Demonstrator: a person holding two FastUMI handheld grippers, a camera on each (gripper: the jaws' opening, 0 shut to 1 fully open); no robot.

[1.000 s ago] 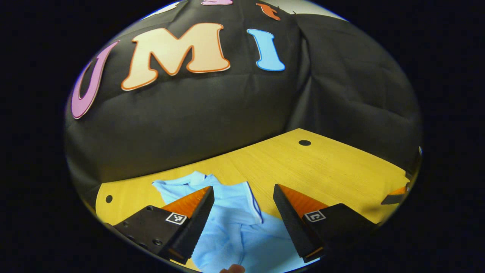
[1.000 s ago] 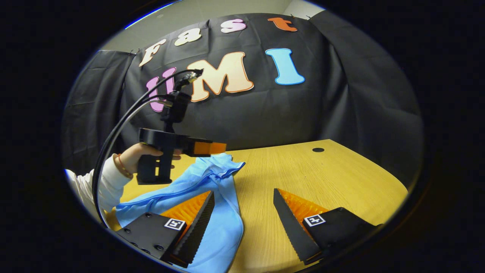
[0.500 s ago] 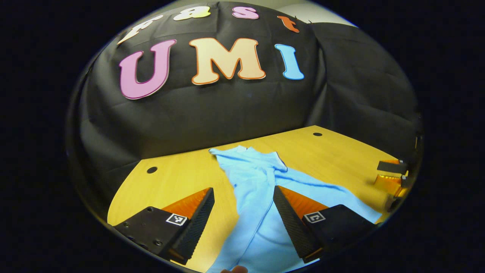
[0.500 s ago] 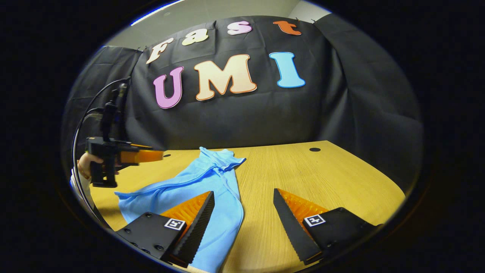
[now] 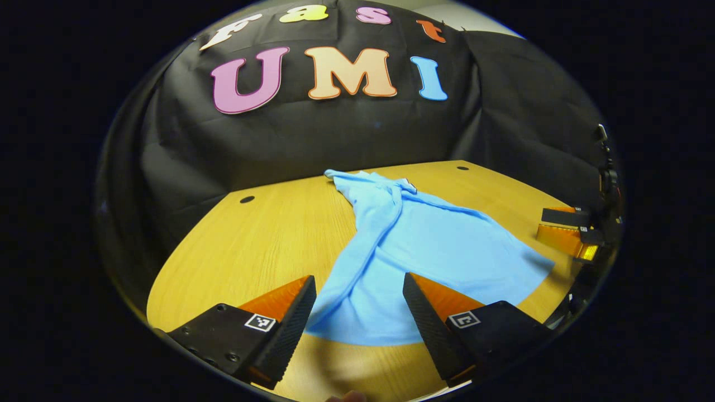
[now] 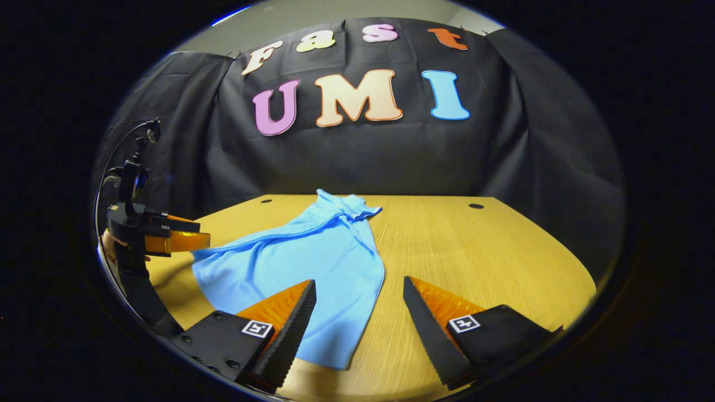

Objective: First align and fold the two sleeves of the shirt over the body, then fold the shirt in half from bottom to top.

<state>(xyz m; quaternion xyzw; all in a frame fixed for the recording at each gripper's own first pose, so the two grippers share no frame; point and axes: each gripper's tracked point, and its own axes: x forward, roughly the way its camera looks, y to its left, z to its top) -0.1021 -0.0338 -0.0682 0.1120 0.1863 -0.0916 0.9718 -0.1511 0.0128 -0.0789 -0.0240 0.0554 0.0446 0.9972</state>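
both grippers have pulled back from the shirt [image 5: 424, 251], jaws released, holding nothing.

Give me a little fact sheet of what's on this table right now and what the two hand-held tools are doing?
Surface: wooden table with small round holes
Garment: light blue shirt lying loose on the table, collar end toward the booth wall
Fold state: sleeves gathered over the body, bottom-to-top fold not yet done
Left gripper: fingers open, holding nothing
Right gripper: fingers open, holding nothing
Person: a hand grips the left gripper's handle
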